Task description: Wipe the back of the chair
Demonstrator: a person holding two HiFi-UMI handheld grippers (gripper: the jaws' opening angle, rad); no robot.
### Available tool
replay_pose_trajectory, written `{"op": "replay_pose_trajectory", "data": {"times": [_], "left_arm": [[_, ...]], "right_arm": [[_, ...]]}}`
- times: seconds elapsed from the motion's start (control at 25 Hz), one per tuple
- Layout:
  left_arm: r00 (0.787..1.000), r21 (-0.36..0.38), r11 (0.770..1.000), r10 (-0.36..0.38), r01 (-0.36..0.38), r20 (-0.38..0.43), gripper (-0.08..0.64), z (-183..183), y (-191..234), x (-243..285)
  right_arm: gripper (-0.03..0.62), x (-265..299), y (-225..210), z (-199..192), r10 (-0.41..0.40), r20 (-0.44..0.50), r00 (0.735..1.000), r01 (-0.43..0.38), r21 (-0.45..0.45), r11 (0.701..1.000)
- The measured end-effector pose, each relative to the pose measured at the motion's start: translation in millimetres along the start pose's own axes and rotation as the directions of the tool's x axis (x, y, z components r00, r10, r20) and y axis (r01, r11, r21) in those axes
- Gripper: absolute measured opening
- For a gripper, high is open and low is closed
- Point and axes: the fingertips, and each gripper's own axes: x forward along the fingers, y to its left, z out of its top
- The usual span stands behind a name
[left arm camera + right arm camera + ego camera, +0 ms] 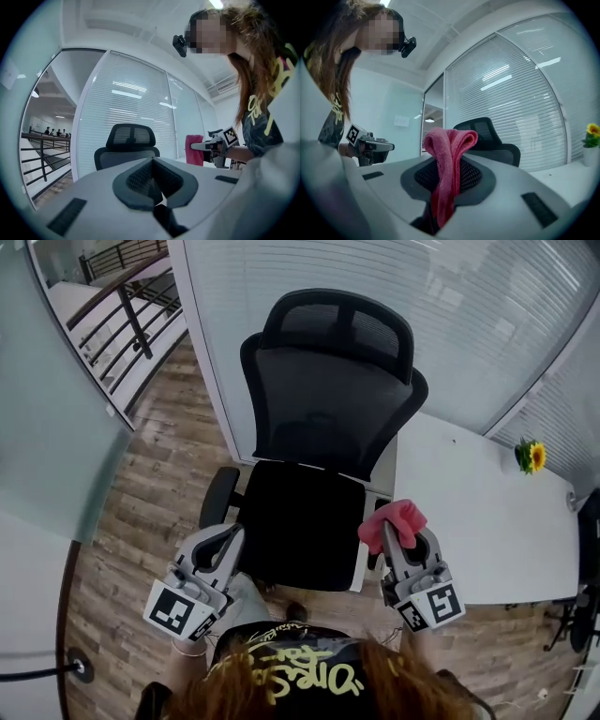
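Note:
A black mesh office chair (328, 395) stands before me with its seat (298, 521) turned toward me, so its backrest shows its front side. A folded pink cloth (392, 519) sticks up from my right gripper (405, 532), which is shut on it to the right of the seat. In the right gripper view the cloth (449, 154) hangs between the jaws, with the chair (490, 136) behind. My left gripper (228, 538) is shut and empty, left of the seat. In the left gripper view the chair (129, 146) is ahead, apart from both grippers.
A white table (469, 521) runs along the right, touching the chair's right side, with a small yellow flower pot (532, 457) at its far end. A glass wall with blinds (450, 306) stands behind the chair. A stair railing (131, 315) is at the far left.

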Motion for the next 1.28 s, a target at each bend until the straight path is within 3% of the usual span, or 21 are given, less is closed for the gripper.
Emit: {"op": "replay_pose_trajectory", "data": {"times": [0.16, 0.36, 0.56, 0.64, 1.12, 1.28], "left_arm": [[0.998, 0.013, 0.998, -0.067, 0.067, 0.007, -0.006, -1.4, 21.1, 19.8], [0.99, -0.025, 0.99, -0.141, 0.141, 0.009, -0.006, -8.8, 57.7, 52.5], [0.965, 0.044, 0.964, -0.263, 0.263, -0.016, -0.006, 1.7, 87.8, 86.5], [0.961, 0.064, 0.959, -0.277, 0.277, -0.008, -0.006, 3.1, 101.7, 95.7], [0.913, 0.011, 0.913, -0.408, 0.408, 0.001, -0.006, -5.4, 162.4, 125.3], [0.878, 0.003, 0.878, -0.479, 0.479, -0.012, -0.006, -10.2, 163.2, 130.1]], "right_arm": [[0.066, 21.8, -5.9, -7.3, -0.096, -0.031, 0.995, 0.093, -0.079, 0.993], [0.066, 53.6, -12.6, -2.5, -0.145, -0.029, 0.989, 0.141, -0.117, 0.983], [0.066, 82.7, -29.4, 9.6, -0.262, -0.012, 0.965, 0.26, -0.088, 0.962], [0.066, 93.4, -34.3, 15.5, -0.296, -0.011, 0.955, 0.293, -0.101, 0.951], [0.066, 121.3, -42.1, 20.9, -0.503, -0.038, 0.863, 0.481, -0.238, 0.844], [0.066, 120.5, -42.2, 25.1, -0.563, -0.021, 0.826, 0.542, -0.243, 0.805]]}}
